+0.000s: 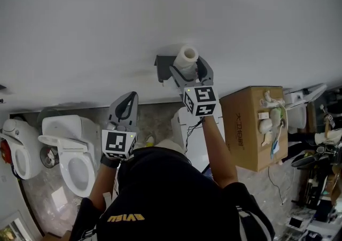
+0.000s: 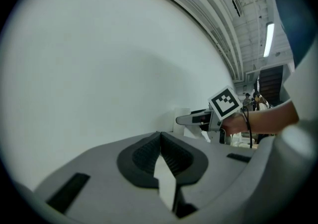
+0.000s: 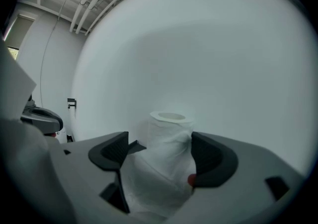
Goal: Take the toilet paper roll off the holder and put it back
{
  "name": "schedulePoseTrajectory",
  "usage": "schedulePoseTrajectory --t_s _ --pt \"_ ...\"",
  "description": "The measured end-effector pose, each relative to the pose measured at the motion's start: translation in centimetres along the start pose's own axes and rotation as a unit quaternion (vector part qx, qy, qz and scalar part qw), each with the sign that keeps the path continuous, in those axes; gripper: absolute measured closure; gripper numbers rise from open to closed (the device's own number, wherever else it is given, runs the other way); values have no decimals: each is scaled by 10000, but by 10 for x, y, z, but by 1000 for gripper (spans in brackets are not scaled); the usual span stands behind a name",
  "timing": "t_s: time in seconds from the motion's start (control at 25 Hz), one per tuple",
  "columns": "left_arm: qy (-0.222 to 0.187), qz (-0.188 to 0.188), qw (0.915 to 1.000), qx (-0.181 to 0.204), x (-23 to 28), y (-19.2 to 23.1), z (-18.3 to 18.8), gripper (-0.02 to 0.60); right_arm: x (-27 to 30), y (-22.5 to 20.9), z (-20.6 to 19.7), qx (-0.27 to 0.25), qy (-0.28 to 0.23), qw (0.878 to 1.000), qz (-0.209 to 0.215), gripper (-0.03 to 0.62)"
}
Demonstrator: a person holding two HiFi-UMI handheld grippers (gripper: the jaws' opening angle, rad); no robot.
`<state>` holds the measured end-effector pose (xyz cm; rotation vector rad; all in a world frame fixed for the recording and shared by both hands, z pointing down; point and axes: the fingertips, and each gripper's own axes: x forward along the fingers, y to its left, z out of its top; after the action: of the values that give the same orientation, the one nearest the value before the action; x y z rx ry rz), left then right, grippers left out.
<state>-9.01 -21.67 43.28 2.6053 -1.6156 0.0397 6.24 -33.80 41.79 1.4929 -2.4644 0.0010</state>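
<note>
Head view: person in black top faces white wall, both arms out, left gripper and right gripper in hand.
Roll spot: toilet paper roll sits on holder on the wall, far side, a bit right of centre. It is upright w/ core hole on top. Paper looks loose and crumpled in right gripper view.
R jaws: apart, one each side of the roll, which fills most of the gap. Right pad lies against the paper. Left pad tip stands just off it, w/ a dark bit of holder showing btwn.
R arm: bare forearm reaches up to the roll. Marker cube rides just behind the jaws.
L jaws: closed, pads tip to tip, nothing btwn them.
L spot: nearer and to the left of right gripper, well apart from the roll, pointing at bare wall.
Left gripper view: right gripper shows at right w/ its cube and the hand on it. Rest is plain wall.
Toilets: white toilet on floor at left, lid up. Second toilet further left, near frame edge.
Box: cardboard box just right of the right arm, by the wall. White items on its right side, too small to tell what.
Floor: grey marbled floor around the toilets.
Far right: clutter of gear, can't make out.
</note>
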Motion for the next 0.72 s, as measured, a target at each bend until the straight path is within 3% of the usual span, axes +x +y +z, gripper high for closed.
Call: schedulePoseTrajectory --t_s 0.72 --pt "56 111 9999 1 -11 4 -9 571 2 -15 -4 -3 136 9986 -504 330"
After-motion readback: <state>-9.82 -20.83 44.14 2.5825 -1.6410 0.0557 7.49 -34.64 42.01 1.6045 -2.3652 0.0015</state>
